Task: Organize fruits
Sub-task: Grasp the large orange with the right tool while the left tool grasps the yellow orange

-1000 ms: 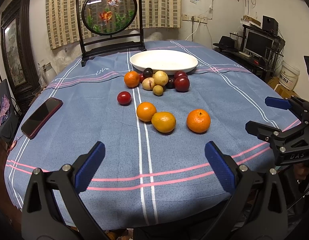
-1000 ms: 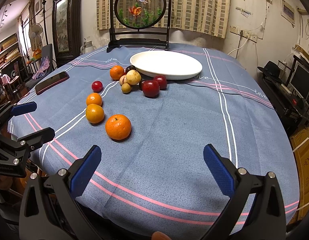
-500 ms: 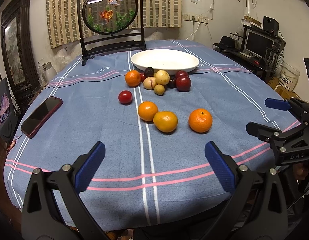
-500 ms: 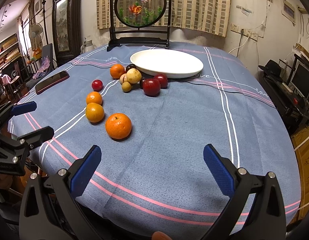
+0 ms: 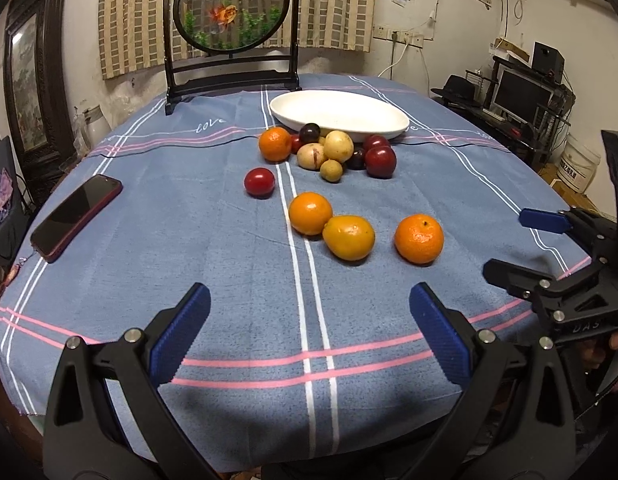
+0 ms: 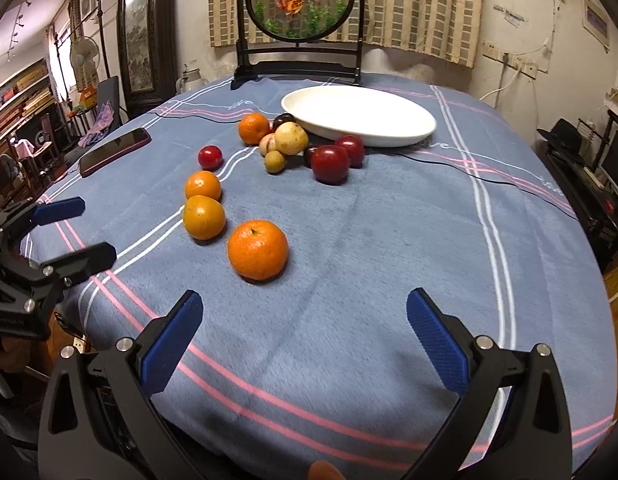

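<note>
Left wrist, change: over the last second the fruit has slid slightly toward 4 o'clock in frame, so the left gripper [image 5: 309, 320] has only drifted; nothing has been picked up.
Left wrist, gripper: jaws wide, empty, hovering over the near edge of the tabletop [image 5: 189, 248].
Left wrist, fruit: three oranges lie near centre, the nearest orange [image 5: 419, 239] at 4 o'clock of the yellow-orange fruit [image 5: 348, 237]; a mixed cluster [image 5: 333, 154] touches the white plate [image 5: 341, 114] at 12 o'clock; a red plum [image 5: 260, 182] sits alone at 10 o'clock.
Left wrist, meaning: the plate holds nothing, so I judge the sorting has not begun.
Right wrist, change: the nearest orange [image 6: 257, 249] looms a little larger, a slight advance.
Right wrist, gripper: the right gripper [image 6: 303, 336] is spread wide and empty, the orange at its 11 o'clock.
Right wrist, materials: dimpled matte orange peel, glossy smooth plums [image 6: 330, 163], a dull tan round fruit [image 6: 291, 137], glazed shallow oval plate, soft napped striped cloth.
Right wrist, aside: a glossy phone [image 6: 115, 151] at 10 o'clock.
</note>
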